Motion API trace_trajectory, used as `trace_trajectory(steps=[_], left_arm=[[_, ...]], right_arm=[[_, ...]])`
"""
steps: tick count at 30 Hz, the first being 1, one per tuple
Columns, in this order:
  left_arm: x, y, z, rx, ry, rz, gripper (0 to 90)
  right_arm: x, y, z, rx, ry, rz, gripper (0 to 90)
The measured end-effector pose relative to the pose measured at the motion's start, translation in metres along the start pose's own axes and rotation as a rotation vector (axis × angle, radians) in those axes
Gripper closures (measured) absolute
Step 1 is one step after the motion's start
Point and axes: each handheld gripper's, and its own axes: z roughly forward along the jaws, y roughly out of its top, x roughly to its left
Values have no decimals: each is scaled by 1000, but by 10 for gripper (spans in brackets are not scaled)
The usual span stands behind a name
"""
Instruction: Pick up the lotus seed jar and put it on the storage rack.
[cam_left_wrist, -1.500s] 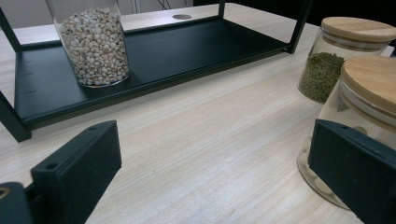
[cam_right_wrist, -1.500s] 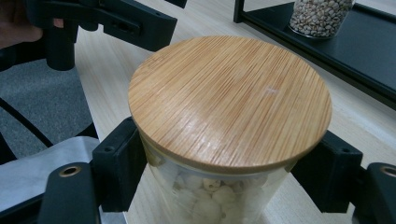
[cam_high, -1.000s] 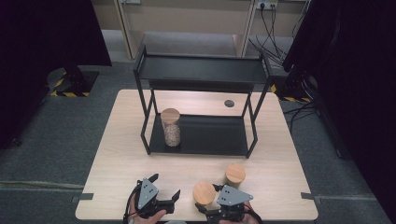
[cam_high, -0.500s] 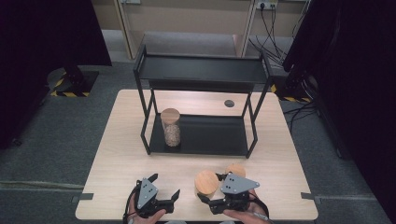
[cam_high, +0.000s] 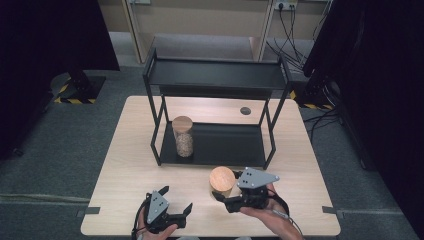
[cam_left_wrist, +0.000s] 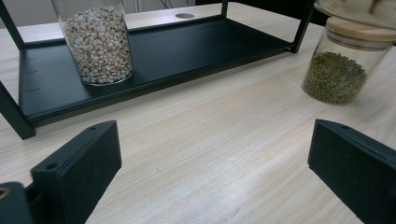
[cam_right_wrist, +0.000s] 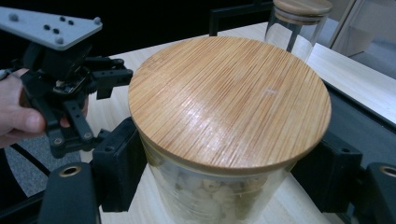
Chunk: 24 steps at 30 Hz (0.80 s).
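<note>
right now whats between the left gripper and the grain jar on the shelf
Only bare table lies between the left gripper and the grain jar, in the left gripper view.

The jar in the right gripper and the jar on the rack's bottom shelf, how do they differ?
The held jar is clamped in the right gripper above the table; the shelf jar stands free on the rack. The held jar looks shorter and wider and holds larger pale chunks; the shelf jar is taller and slimmer with small beige grains. Both are clear glass with round bamboo lids.
</note>
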Motion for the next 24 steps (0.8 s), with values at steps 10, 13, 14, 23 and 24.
trace_trajectory(steps=[10, 13, 14, 23, 24], left_arm=[[1, -1, 1, 3, 0, -5, 22], [1, -1, 1, 4, 0, -4, 22], [1, -1, 1, 5, 0, -4, 22], [1, -1, 2, 10, -2, -7, 23], [1, -1, 2, 9, -2, -7, 23]], right_arm=[[-23, 20, 12, 30, -34, 0, 254], [-31, 24, 17, 37, -42, 6, 254], [-35, 26, 19, 40, -45, 7, 254], [-58, 34, 37, 56, -83, 29, 254], [-60, 35, 39, 58, -84, 34, 254]])
